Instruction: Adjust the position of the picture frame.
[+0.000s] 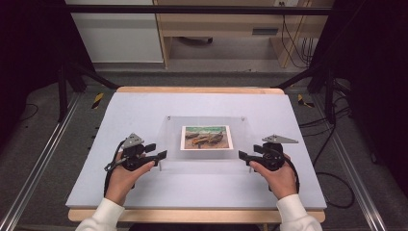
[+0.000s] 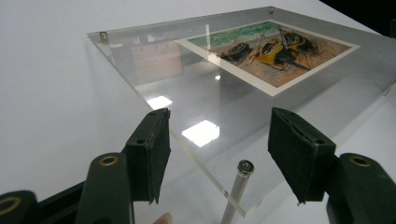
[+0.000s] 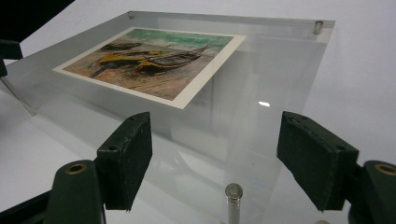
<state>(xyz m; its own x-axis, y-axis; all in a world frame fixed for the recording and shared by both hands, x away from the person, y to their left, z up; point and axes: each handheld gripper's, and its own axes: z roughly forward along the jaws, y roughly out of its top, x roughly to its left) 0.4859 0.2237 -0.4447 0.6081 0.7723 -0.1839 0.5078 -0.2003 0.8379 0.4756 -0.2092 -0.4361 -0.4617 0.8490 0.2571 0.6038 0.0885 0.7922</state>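
both grippers [image 1: 162, 155] [image 1: 242, 155] gape at acrylic frame [image 1: 168, 130] corners; corner pins [image 2: 245, 168] clear in gripper views.

The left gripper [image 2: 217, 154] holds its two black jaws wide apart over the near corner of a clear acrylic frame [image 2: 154, 93] on a white table [image 2: 46, 93]; a metal standoff pin [image 2: 239, 184] rises between the jaws, just under the frame's edge. A painted print of beached boats [image 2: 271, 51] sits beneath the far part, with another pin [image 2: 103, 35] at the far-left corner
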